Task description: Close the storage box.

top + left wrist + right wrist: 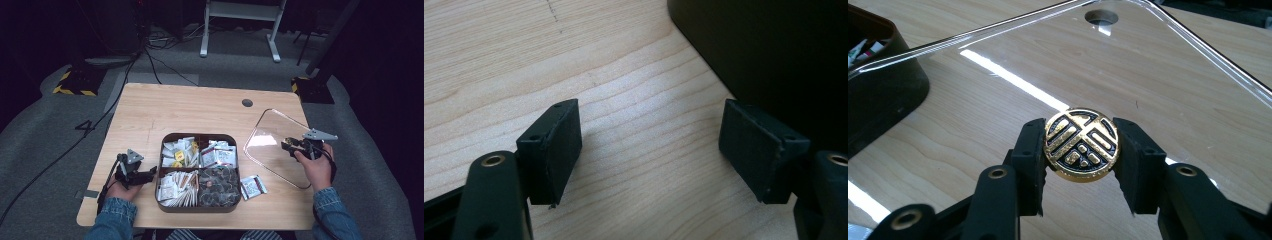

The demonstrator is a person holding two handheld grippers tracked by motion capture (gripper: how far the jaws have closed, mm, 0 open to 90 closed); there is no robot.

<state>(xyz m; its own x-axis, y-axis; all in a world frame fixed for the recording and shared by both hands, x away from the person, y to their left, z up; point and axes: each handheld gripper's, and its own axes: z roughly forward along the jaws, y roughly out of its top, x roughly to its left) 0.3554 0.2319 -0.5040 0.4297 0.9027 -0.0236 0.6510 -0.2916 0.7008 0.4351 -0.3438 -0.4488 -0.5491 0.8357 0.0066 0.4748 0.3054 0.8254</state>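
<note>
With the right tool [1082, 145] clamped on the lid [276, 145] knob [1082, 144] (left tool [649, 150] open, empty), next set the lid onto the box [199, 207].

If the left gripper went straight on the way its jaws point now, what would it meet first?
Probably the dark wall of the compartment box. The left gripper sits open and empty, low over the table, aimed toward the box; in its own view the box fills the upper right, so depth and exact line are uncertain.
</note>
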